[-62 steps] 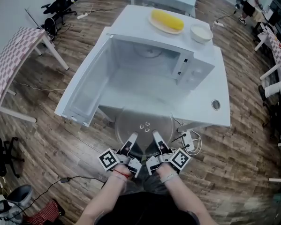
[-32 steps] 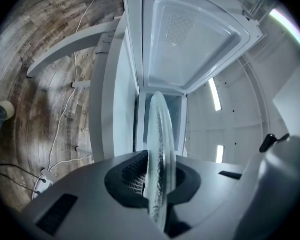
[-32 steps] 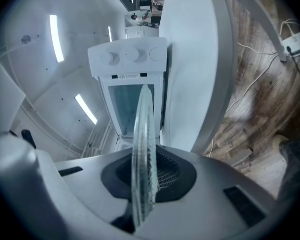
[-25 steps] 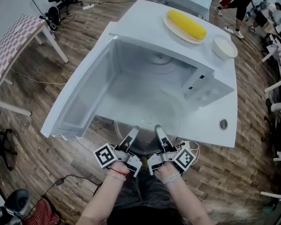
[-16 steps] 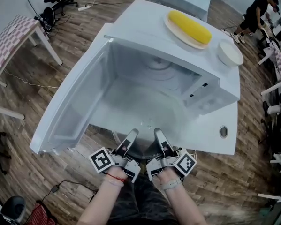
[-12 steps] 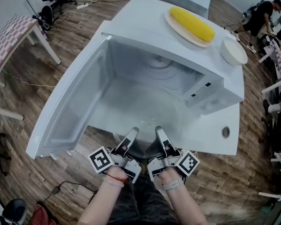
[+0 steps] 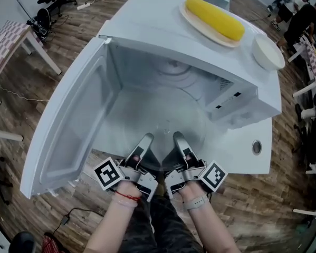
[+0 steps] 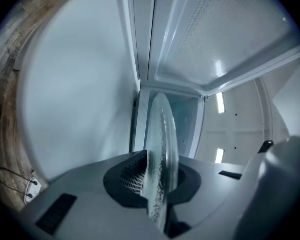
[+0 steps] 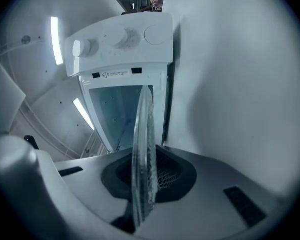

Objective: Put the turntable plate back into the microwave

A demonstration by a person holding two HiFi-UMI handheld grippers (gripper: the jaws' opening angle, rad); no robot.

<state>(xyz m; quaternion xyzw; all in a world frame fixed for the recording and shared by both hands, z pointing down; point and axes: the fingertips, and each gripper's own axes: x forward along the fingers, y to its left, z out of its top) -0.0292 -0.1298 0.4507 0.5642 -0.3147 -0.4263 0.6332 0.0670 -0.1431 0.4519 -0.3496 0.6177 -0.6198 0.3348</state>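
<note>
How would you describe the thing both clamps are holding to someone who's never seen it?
Find the big white microwave with its door swung open. At its mouth the left gripper and right gripper both pinch the near rim of a round turntable plate. It is clear glass, unlike the white bowl and yellow corn on top.

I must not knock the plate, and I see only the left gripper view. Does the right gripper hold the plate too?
Observer: Yes. In its own view, the right gripper is shut on the plate's edge.
Operator: Is the plate inside the microwave yet?
Observer: Partly. From the head view, its far part seems to be over the microwave floor, and the near edge is about at the opening.
Operator: Is anything on top?
Observer: Corn on a dish and a bowl stand on its top.
</note>
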